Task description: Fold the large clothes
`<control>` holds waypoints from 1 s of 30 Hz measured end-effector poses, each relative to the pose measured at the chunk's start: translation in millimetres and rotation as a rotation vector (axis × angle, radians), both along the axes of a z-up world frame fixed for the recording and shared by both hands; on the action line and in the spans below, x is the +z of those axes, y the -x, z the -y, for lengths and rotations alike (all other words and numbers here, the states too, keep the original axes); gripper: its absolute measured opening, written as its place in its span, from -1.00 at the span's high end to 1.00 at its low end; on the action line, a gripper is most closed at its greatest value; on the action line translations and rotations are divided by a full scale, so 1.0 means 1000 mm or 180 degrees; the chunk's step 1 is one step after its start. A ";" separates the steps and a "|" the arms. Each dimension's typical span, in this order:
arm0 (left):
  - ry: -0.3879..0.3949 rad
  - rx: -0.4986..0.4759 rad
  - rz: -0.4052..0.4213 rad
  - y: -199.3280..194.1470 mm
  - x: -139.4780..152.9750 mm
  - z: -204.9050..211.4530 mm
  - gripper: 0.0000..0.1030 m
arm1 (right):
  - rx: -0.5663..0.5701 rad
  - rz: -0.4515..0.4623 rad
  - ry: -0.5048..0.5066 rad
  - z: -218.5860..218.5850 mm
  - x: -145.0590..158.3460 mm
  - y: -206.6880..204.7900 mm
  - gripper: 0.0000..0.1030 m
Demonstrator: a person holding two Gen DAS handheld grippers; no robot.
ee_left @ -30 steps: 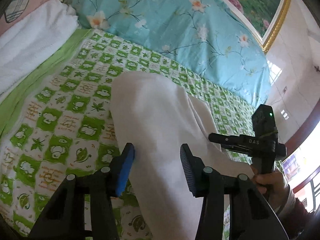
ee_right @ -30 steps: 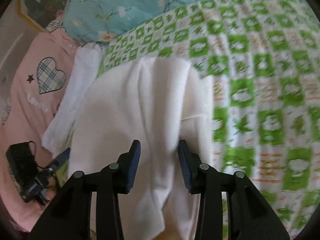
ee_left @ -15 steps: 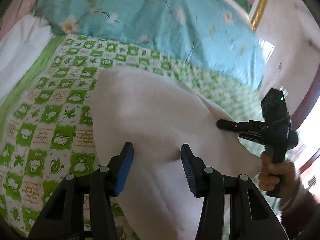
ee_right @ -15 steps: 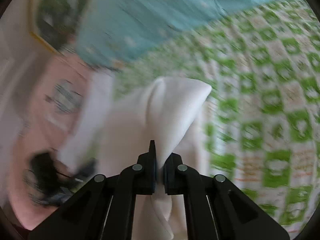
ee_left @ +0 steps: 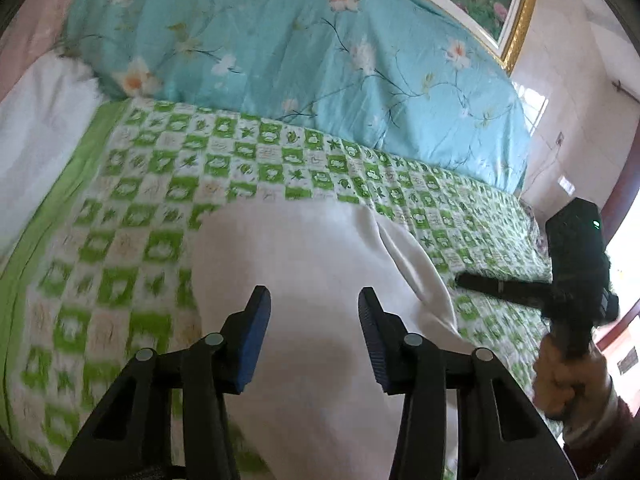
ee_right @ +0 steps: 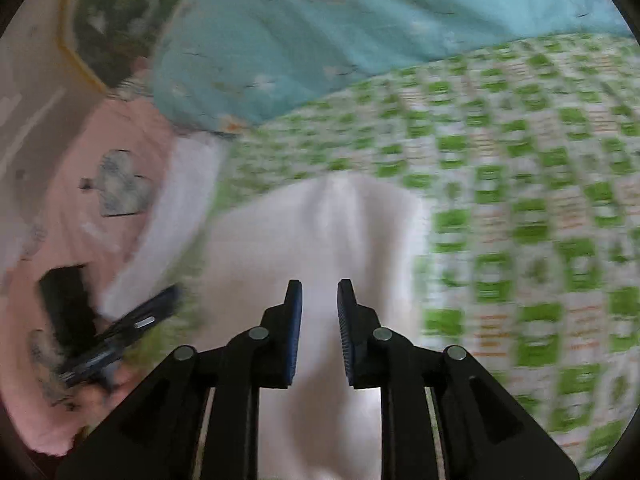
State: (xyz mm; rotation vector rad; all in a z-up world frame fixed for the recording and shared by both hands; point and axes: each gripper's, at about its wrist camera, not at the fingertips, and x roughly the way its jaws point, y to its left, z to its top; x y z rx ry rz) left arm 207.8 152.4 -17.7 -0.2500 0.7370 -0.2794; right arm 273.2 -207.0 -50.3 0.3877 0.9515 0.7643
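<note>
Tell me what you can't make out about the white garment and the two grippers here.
- White garment: near end cut off by the bottom edge, both views.
- Left gripper: motion-blurred in the right view.
- Right gripper: whether its fingers pinch cloth is unclear.

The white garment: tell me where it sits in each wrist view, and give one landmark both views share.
Left wrist view: the white garment fills the lower centre, running from mid-frame down behind the gripper's fingers.
Right wrist view: the white garment lies centre to lower centre, behind the fingers.
Shared landmark: the blue floral quilt lies across the top of both, beyond the green checked sheet.
</note>
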 end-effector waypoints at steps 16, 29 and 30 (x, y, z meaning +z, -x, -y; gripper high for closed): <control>0.0042 -0.0086 -0.0566 -0.095 -0.076 -0.011 0.99 | -0.0190 -0.0496 0.0061 -0.007 -0.083 -0.026 1.00; 0.0286 -0.0137 -0.0289 0.078 -0.022 0.014 0.98 | -0.0043 -0.0288 0.0221 -0.013 -0.039 0.011 0.95; 0.0237 -0.0150 -0.0318 0.087 -0.025 0.019 0.99 | -0.0015 -0.0251 0.0231 -0.014 -0.036 0.016 0.95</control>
